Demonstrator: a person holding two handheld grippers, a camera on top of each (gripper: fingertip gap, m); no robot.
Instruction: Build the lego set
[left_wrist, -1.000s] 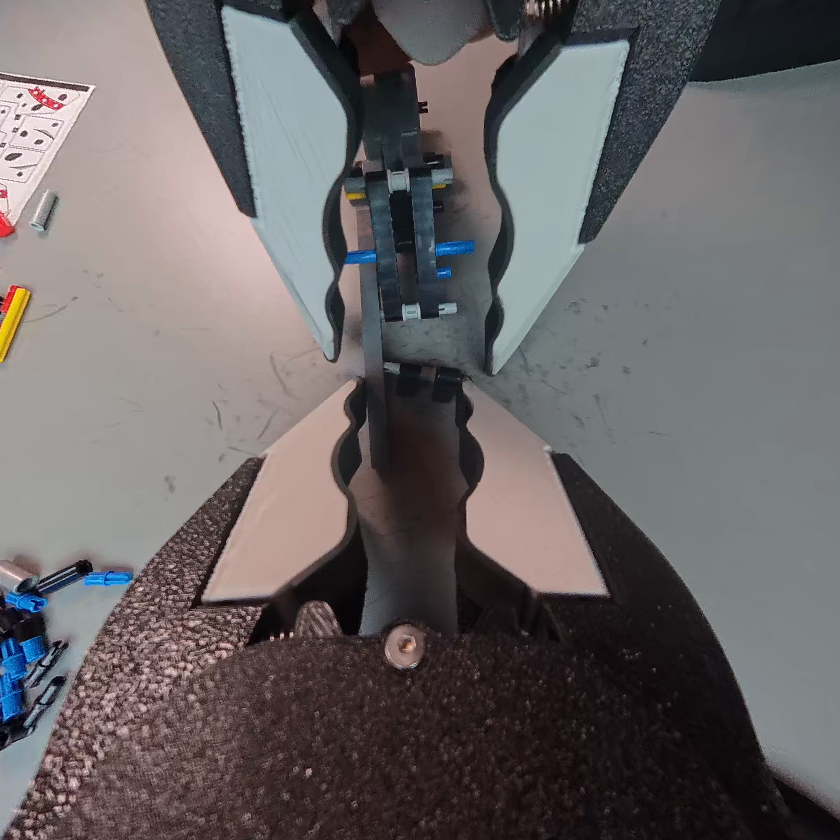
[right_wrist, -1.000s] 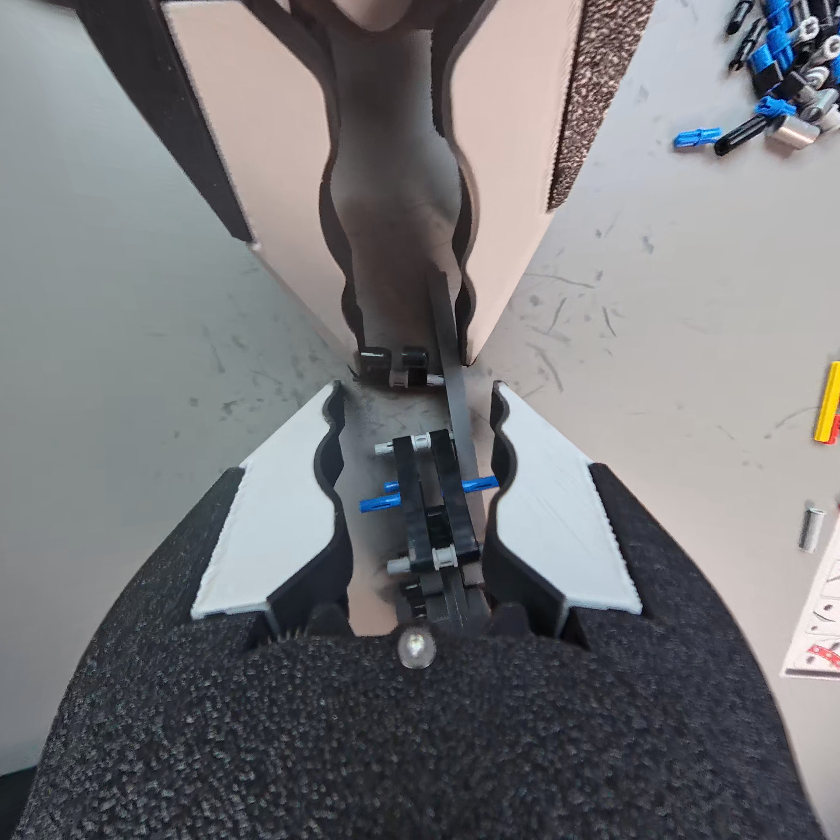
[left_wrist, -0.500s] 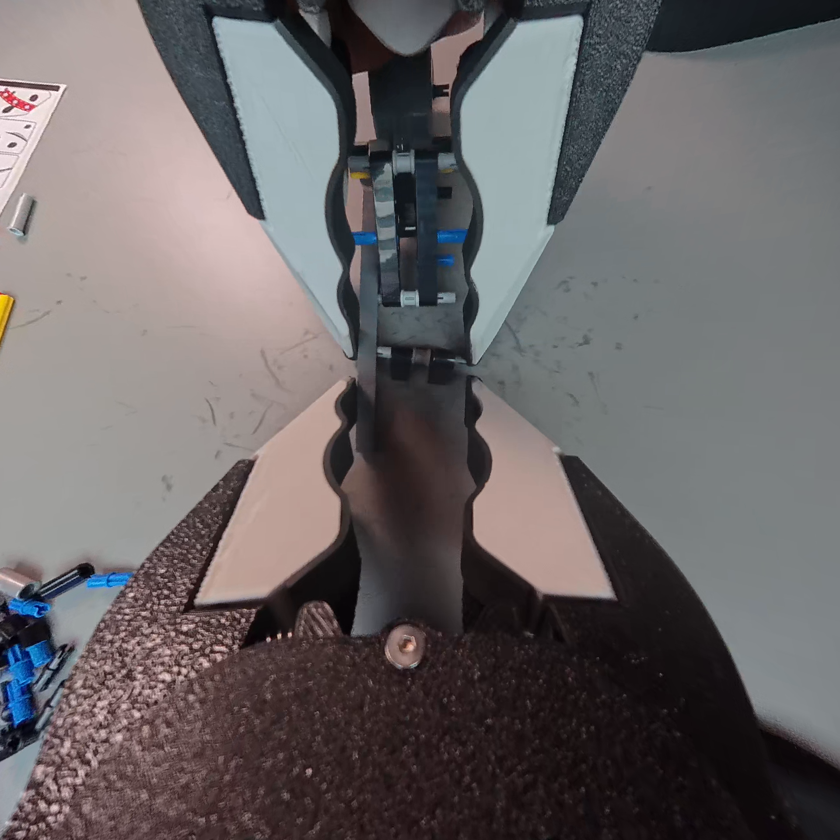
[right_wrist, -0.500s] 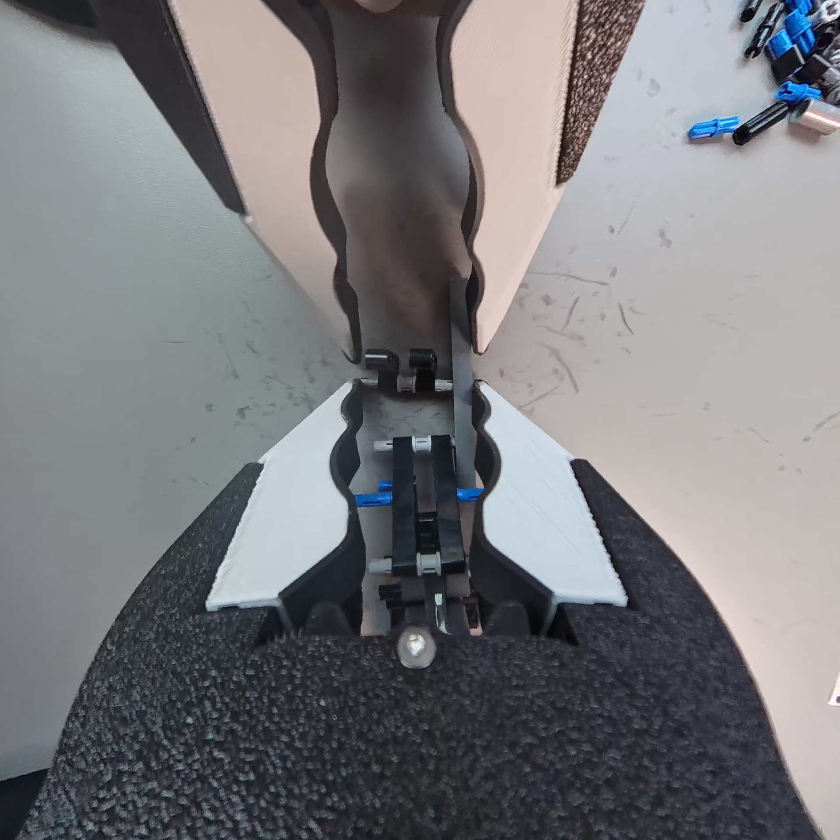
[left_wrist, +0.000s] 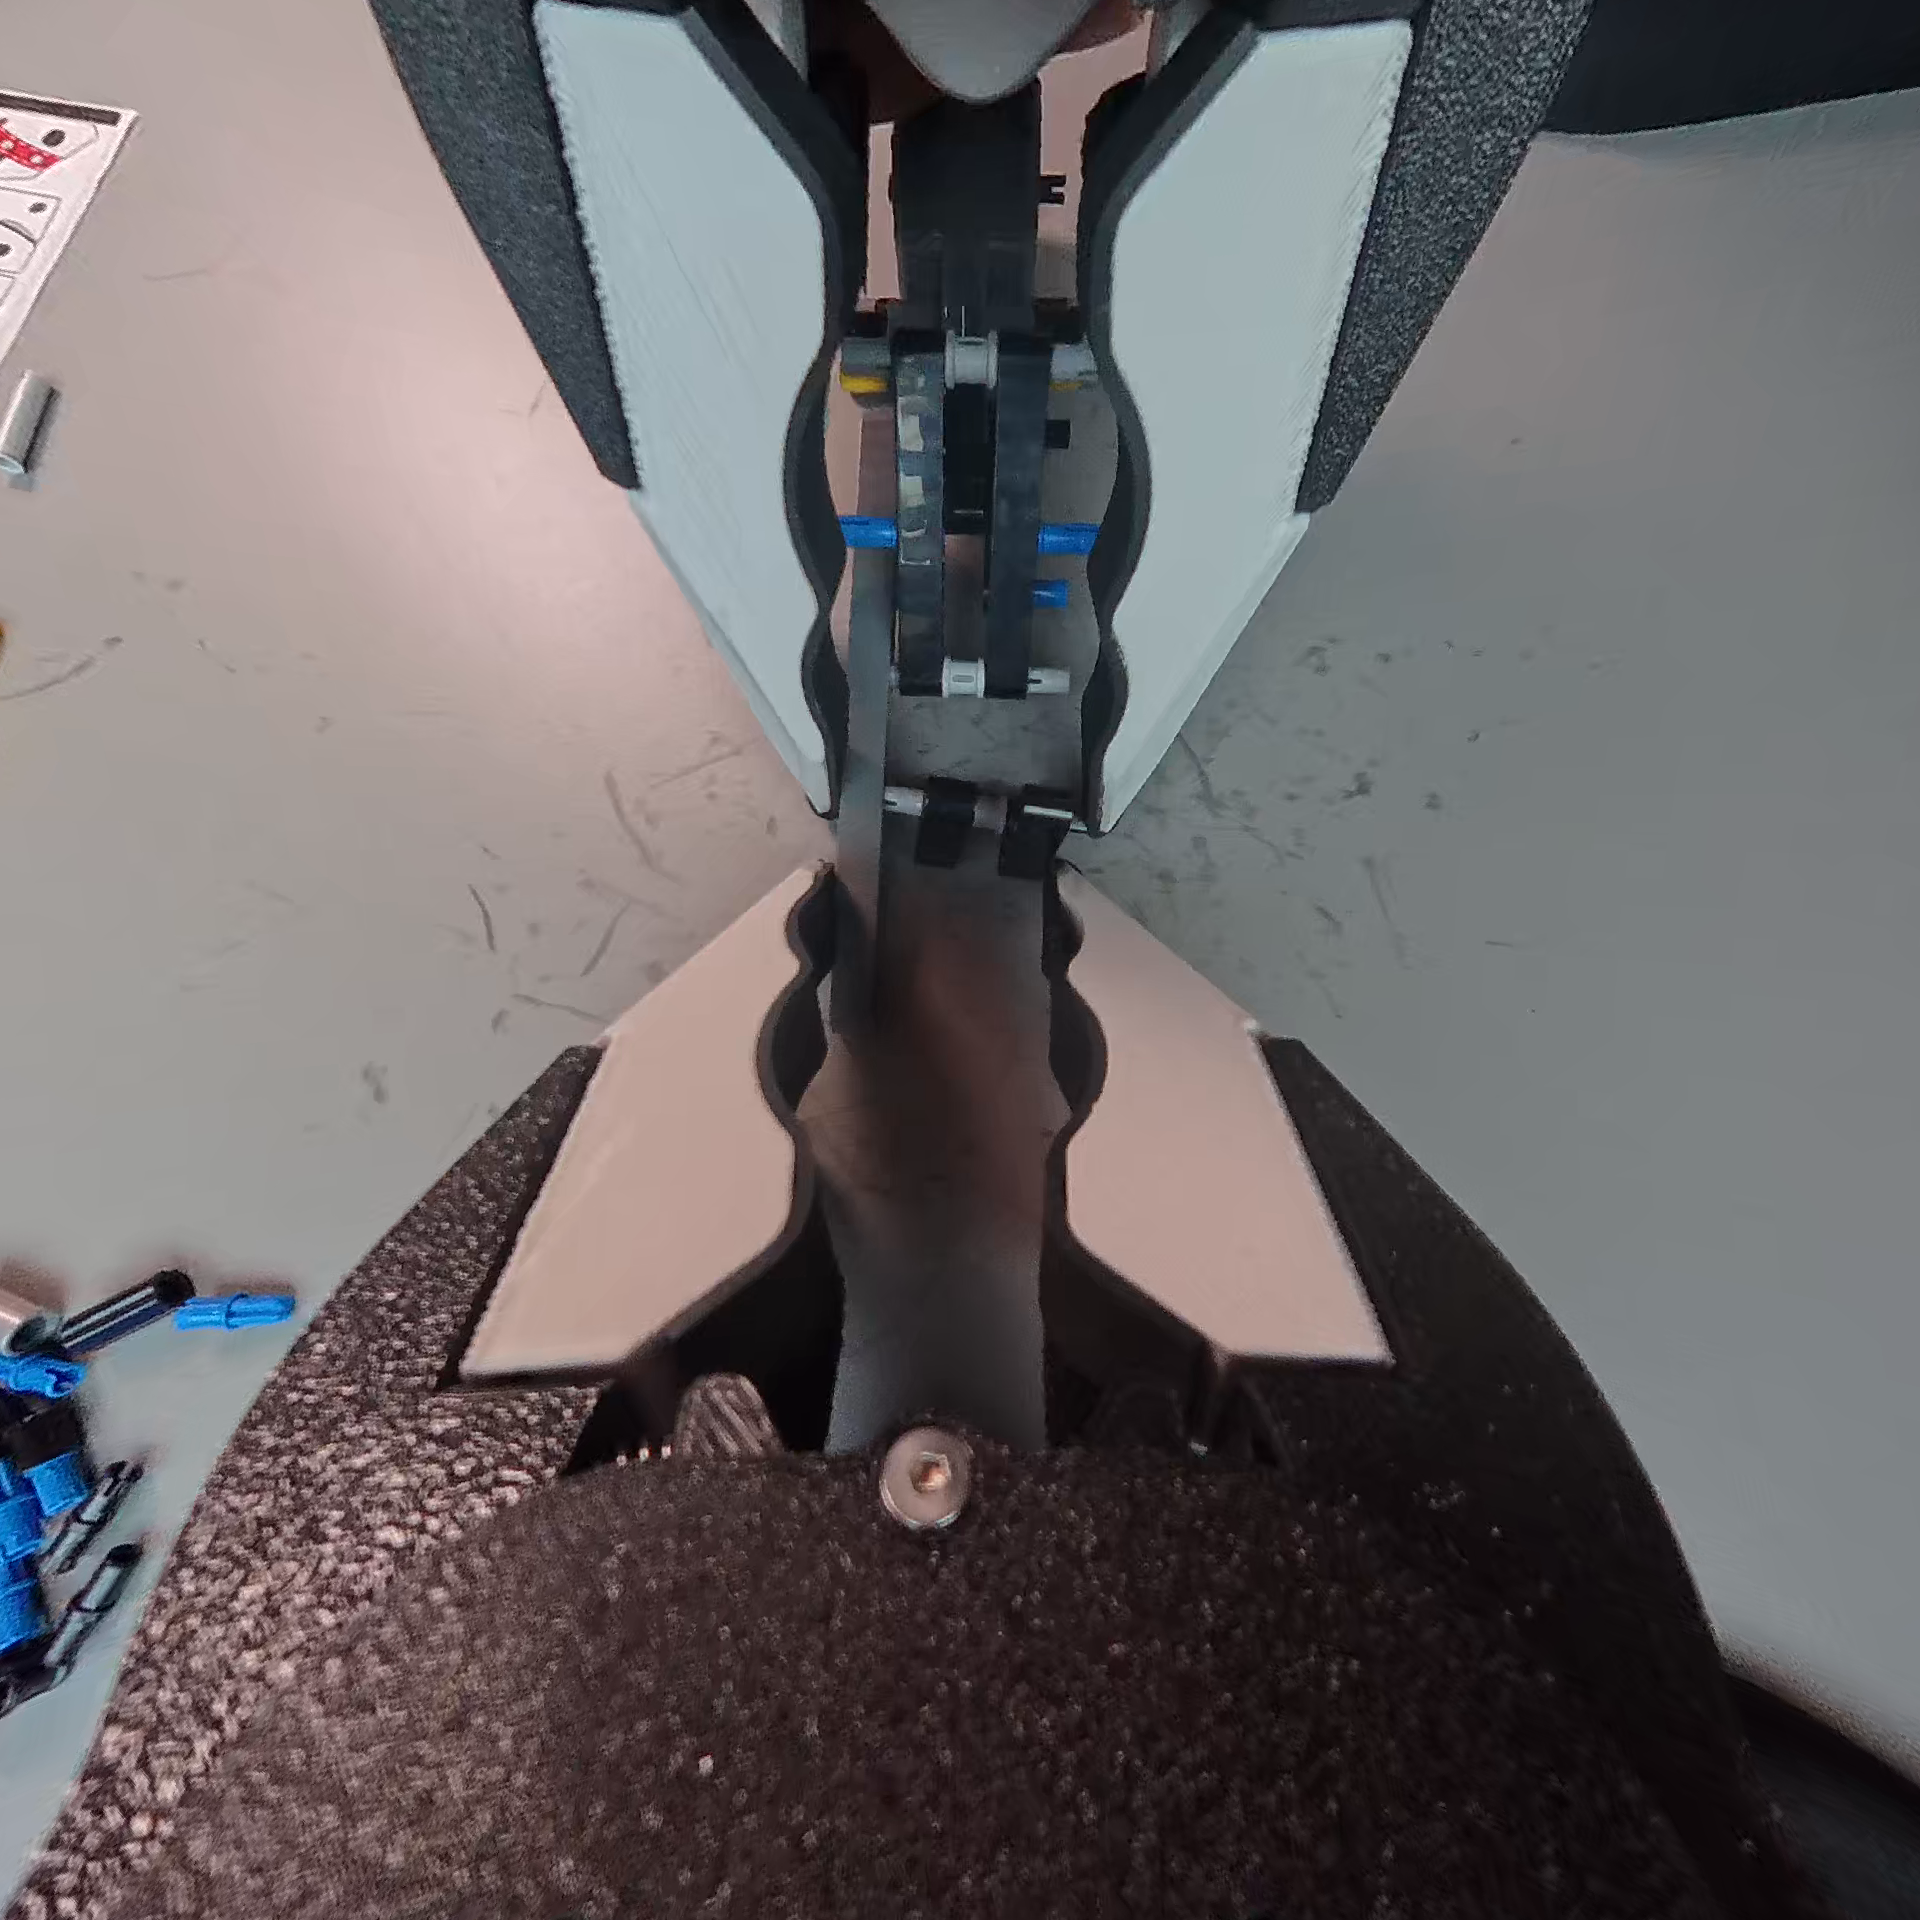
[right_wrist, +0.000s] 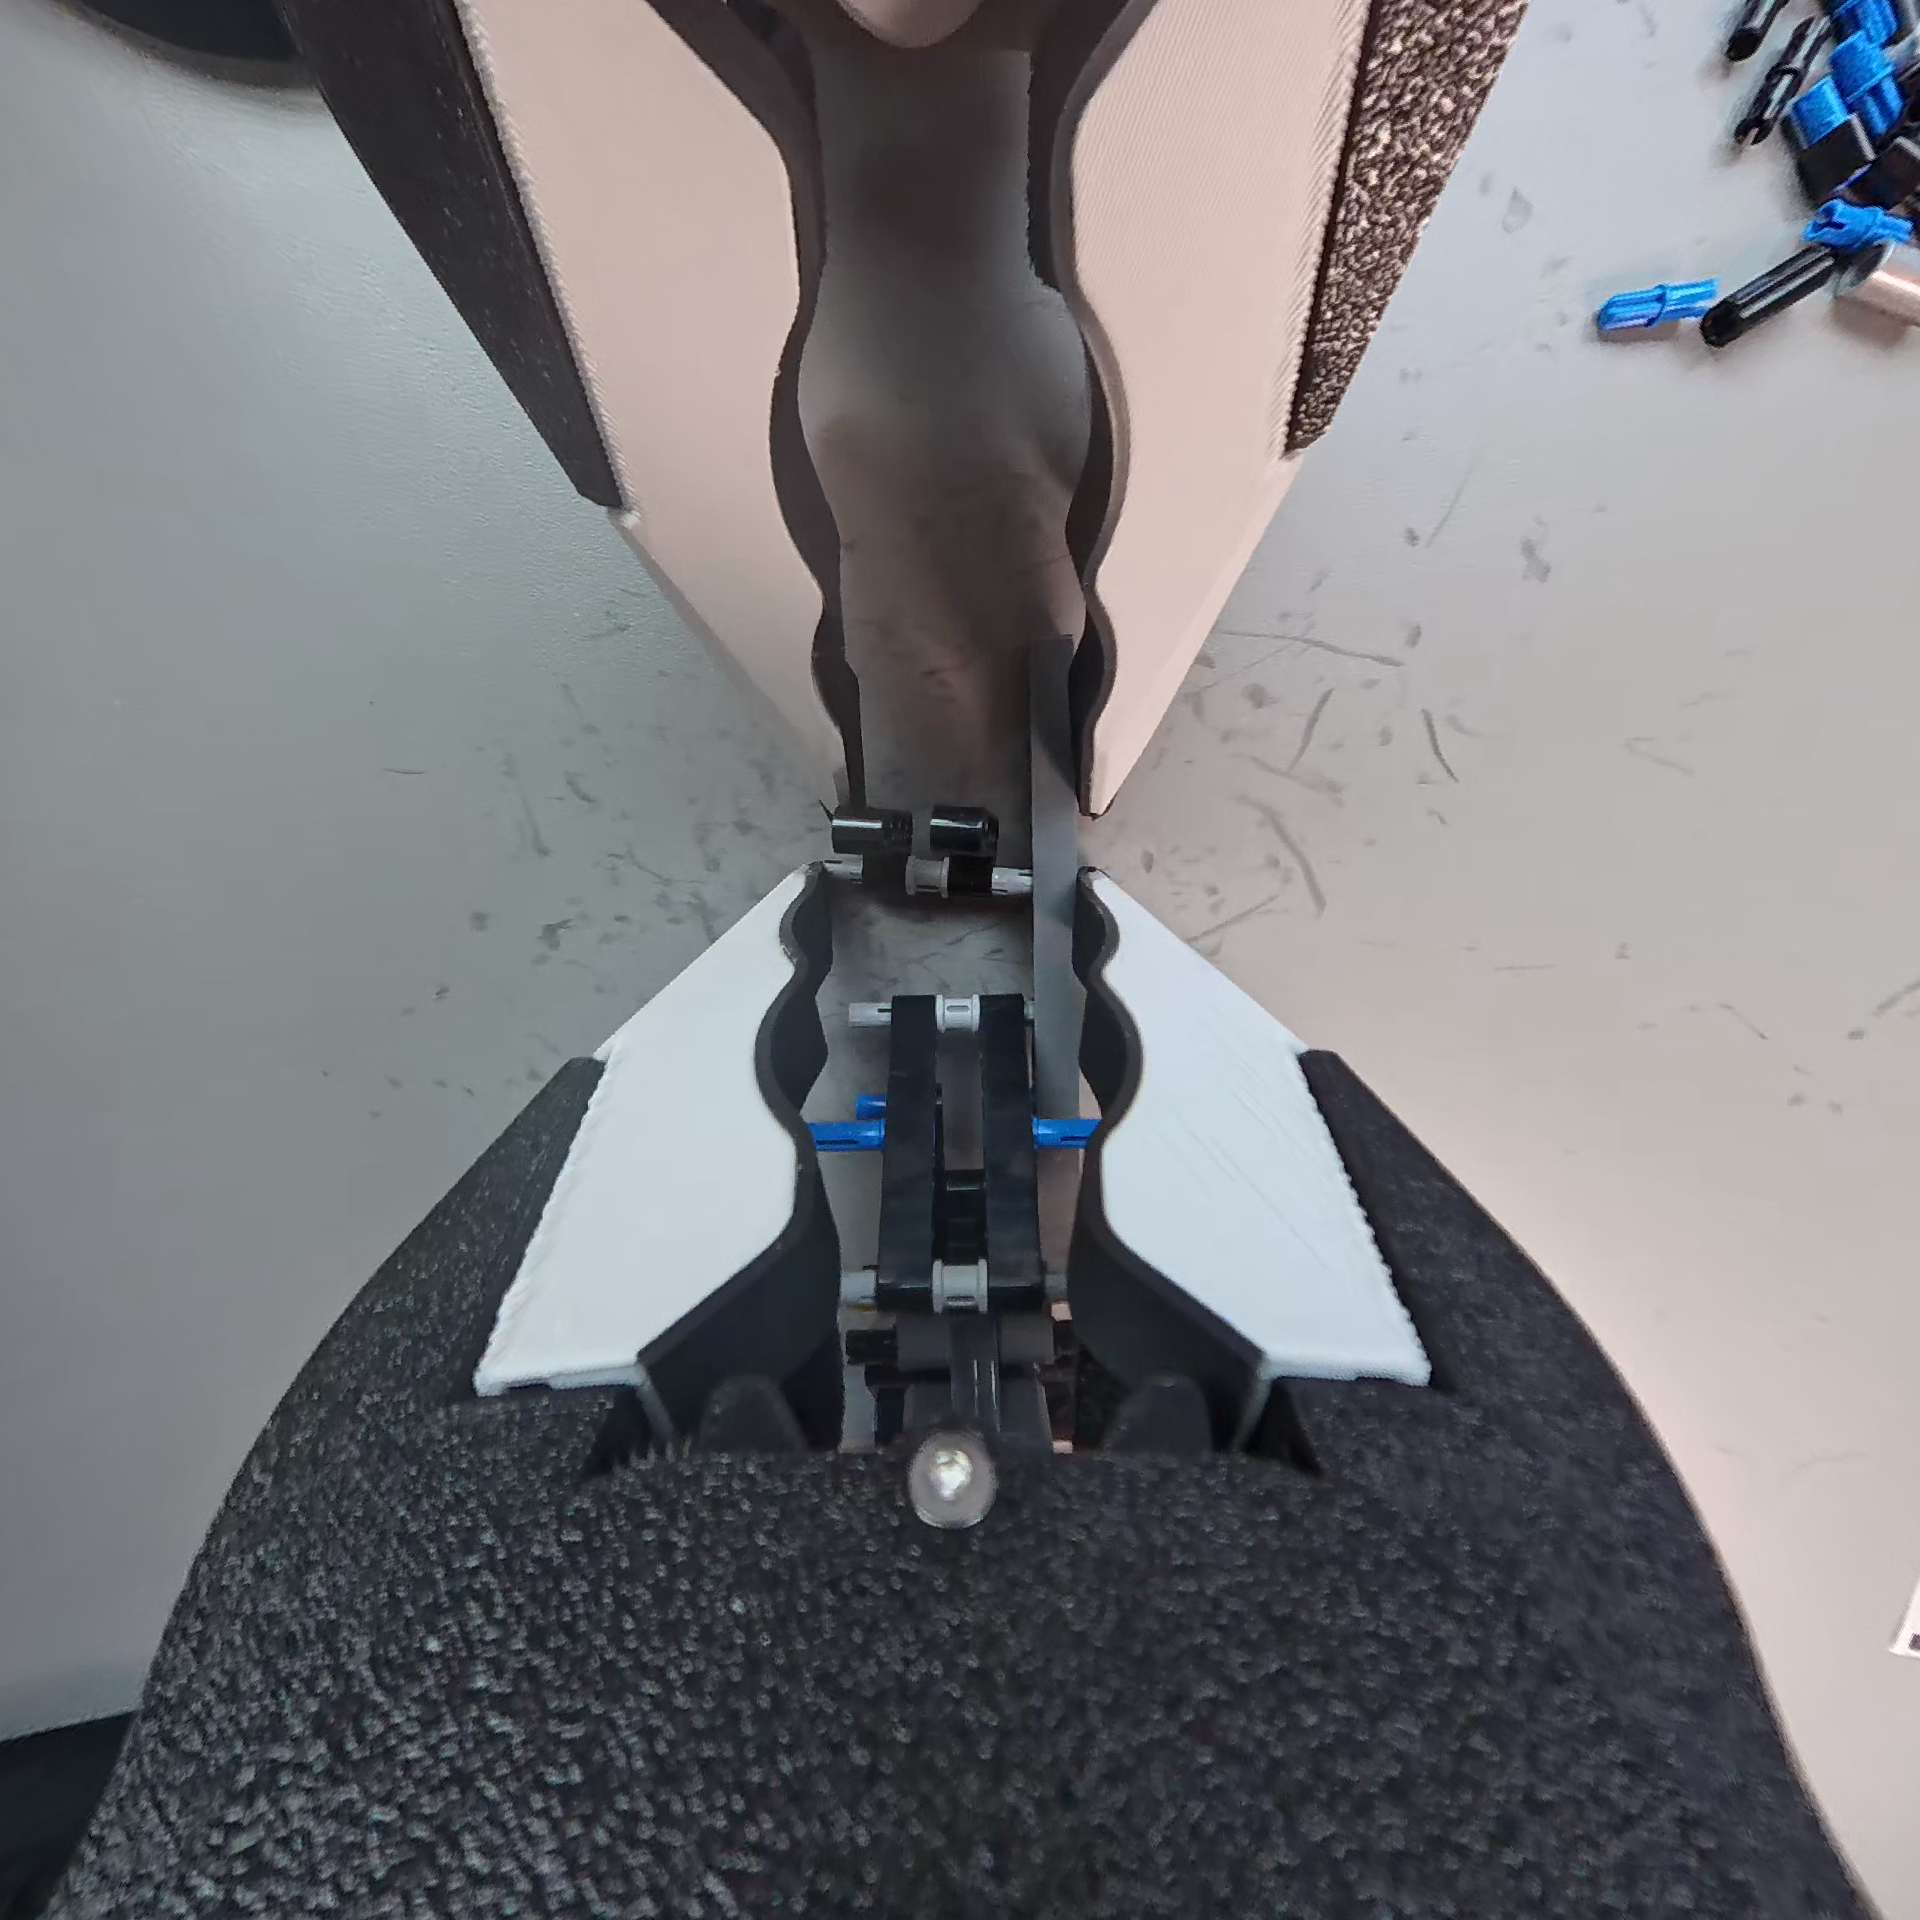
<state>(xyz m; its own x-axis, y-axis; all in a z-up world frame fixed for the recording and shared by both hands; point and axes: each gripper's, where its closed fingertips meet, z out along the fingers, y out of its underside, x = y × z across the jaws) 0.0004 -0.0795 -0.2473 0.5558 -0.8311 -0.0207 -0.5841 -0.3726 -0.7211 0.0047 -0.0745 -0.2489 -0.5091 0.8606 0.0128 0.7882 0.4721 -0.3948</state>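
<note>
The white-fingered right gripper (right_wrist: 951, 883) is pinching the black-beamed, blue-pinned lego assembly (right_wrist: 956, 1143) while the tan-fingered left gripper (left_wrist: 940, 883), at twelve o'clock, is standing spread around a long dark grey beam (left_wrist: 868, 831), which is risking slipping off its pins.

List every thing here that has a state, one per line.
Black lego assembly with blue pins: partly built, held between the right gripper's white fingers.
Long dark grey beam: unattached, alongside the assembly.
Left gripper: open, tan fingers apart.
Loose black and blue lego parts: unused, piled.
</note>
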